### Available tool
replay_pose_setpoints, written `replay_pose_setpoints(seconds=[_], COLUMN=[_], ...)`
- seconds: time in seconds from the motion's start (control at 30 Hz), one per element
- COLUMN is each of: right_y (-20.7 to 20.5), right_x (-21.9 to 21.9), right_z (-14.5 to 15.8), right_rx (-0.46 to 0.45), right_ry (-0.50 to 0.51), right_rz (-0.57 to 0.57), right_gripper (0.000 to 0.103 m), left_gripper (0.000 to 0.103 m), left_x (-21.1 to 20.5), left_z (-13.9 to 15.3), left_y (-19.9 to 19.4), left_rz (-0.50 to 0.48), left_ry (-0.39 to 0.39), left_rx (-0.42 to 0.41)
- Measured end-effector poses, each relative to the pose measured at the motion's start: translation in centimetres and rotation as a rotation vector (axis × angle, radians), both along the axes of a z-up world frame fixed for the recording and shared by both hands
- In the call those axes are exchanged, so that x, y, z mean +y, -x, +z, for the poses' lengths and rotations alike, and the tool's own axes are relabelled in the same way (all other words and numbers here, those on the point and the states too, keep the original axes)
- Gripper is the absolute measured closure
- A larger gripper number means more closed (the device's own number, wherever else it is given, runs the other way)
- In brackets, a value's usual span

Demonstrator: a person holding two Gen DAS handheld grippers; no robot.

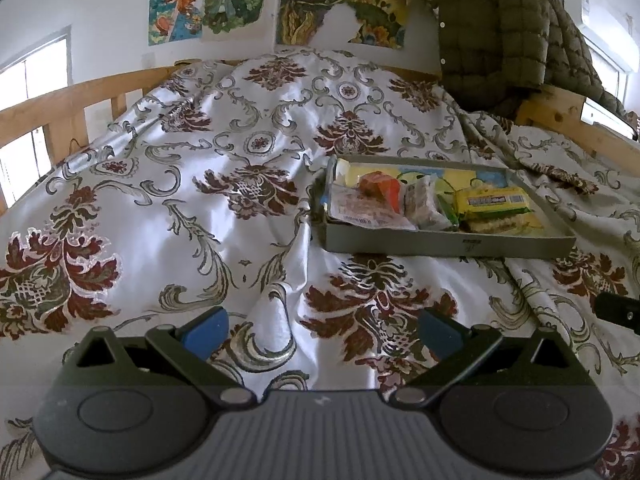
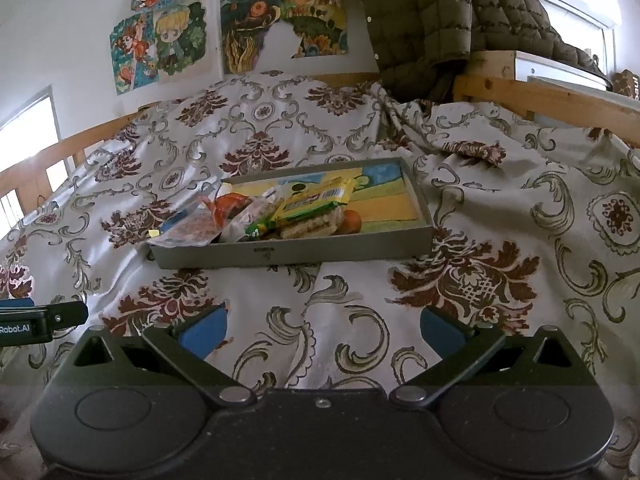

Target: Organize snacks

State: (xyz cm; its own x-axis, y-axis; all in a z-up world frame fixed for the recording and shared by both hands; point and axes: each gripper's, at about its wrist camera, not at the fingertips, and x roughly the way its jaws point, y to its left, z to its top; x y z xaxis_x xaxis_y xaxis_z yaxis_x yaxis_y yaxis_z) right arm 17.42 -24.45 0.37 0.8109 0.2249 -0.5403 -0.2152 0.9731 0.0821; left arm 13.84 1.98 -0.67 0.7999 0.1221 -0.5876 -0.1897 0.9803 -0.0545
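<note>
A shallow grey tray (image 1: 440, 246) lies on the patterned bedspread, ahead and to the right in the left wrist view, and straight ahead in the right wrist view (image 2: 296, 254). It holds several snack packs: a yellow wafer pack (image 1: 494, 200) (image 2: 316, 200), a clear pack of biscuits (image 1: 426, 202), an orange pack (image 1: 384, 188) (image 2: 228, 206) and a flat pink-white pack (image 1: 360, 210) (image 2: 188, 230). My left gripper (image 1: 322, 330) is open and empty, low over the bedspread. My right gripper (image 2: 322, 330) is open and empty, short of the tray.
The floral bedspread (image 1: 180, 208) is rumpled, with folds left of the tray. A wooden bed rail (image 1: 60, 108) runs along the left and back. A green quilted jacket (image 1: 500, 28) hangs over the rail at back right. Posters (image 1: 280, 0) hang on the wall.
</note>
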Motion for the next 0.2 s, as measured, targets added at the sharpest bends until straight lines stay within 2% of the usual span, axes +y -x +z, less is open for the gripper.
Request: replay_pose_setpoints(seconds=[0.2], right_y=[0.03], right_x=[-0.02], right_z=[-0.66], right_rx=[0.018], right_ry=[0.006], right_rz=[0.007], right_gripper=[0.001], left_gripper=[0.0], left_x=[-0.22], left_z=[-0.29], left_y=[-0.08], left_rz=[-0.003], left_ry=[0.005], left_rx=[0.01])
